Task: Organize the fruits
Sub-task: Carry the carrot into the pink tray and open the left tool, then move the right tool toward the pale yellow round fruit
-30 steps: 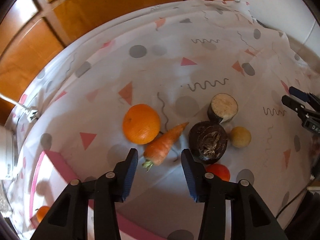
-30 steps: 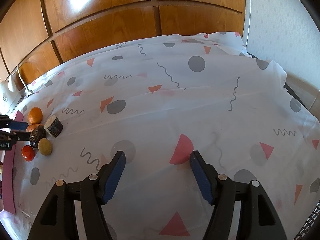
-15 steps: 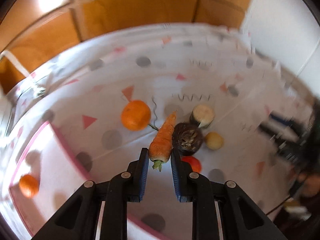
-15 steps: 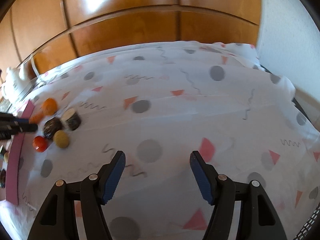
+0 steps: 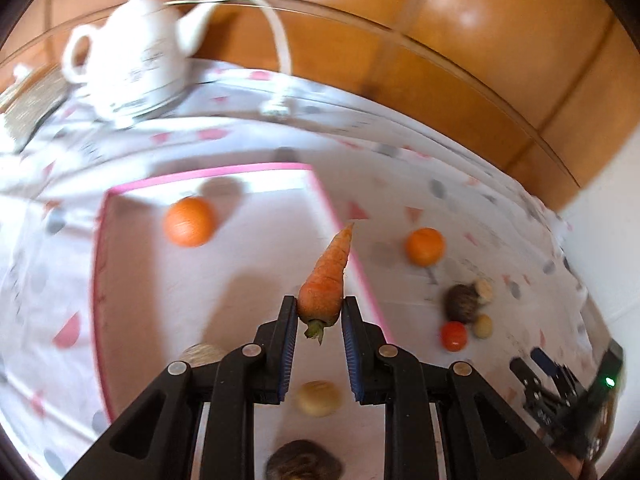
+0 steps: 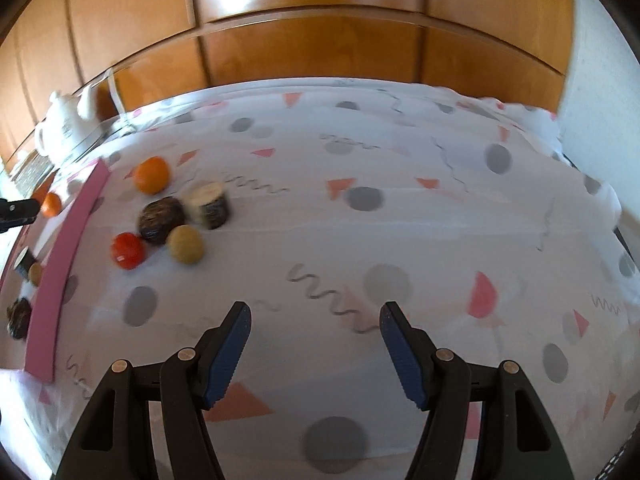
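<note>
The left gripper (image 5: 319,312) clamps the carrot's (image 5: 327,282) thick stem end above the pink-rimmed tray (image 5: 330,206); its orange, tapered length points away, tip far. The right gripper (image 6: 315,338) hangs spread wide, holding nothing.

I count one carrot (image 5: 326,280). Oranges: two, one (image 5: 188,222) in the pink-rimmed tray (image 5: 120,194) and one (image 5: 425,246) on the worktop. One red tomato (image 5: 453,336), one white teapot (image 5: 132,64), one tray. Two grippers: left (image 5: 319,322), right (image 6: 316,344).
</note>
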Action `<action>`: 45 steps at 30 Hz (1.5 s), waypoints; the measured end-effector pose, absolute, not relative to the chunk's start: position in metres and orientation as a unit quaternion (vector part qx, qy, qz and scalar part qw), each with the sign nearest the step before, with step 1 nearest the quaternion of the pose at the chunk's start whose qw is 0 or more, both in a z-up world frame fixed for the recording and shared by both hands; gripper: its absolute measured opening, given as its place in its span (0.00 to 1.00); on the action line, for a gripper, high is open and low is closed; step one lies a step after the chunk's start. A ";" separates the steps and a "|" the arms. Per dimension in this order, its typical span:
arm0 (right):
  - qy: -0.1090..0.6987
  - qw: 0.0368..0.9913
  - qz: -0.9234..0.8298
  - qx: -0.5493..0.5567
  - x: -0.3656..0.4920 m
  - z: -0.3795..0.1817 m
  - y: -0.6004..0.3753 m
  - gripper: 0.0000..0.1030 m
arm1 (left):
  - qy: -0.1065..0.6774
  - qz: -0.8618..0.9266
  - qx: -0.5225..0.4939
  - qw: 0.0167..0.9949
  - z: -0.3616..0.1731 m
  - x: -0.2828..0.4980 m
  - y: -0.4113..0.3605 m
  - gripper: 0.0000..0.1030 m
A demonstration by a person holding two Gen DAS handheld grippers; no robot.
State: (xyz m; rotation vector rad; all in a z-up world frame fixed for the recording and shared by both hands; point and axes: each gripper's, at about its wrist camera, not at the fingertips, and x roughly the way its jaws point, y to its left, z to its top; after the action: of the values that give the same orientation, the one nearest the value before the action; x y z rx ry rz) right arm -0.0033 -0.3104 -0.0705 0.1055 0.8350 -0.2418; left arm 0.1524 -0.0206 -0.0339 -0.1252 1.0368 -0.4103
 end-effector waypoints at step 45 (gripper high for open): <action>0.401 0.915 -0.024 -0.031 0.010 -0.063 -0.220 0.66 | 0.398 -0.043 -0.072 0.914 -0.015 0.081 0.049 0.56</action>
State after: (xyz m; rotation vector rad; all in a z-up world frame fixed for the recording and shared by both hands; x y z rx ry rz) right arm 0.0096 -0.2201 -0.0632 -0.0641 0.8253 -0.0501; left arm 0.0810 0.0495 -0.0150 -0.1481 0.8197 -0.0882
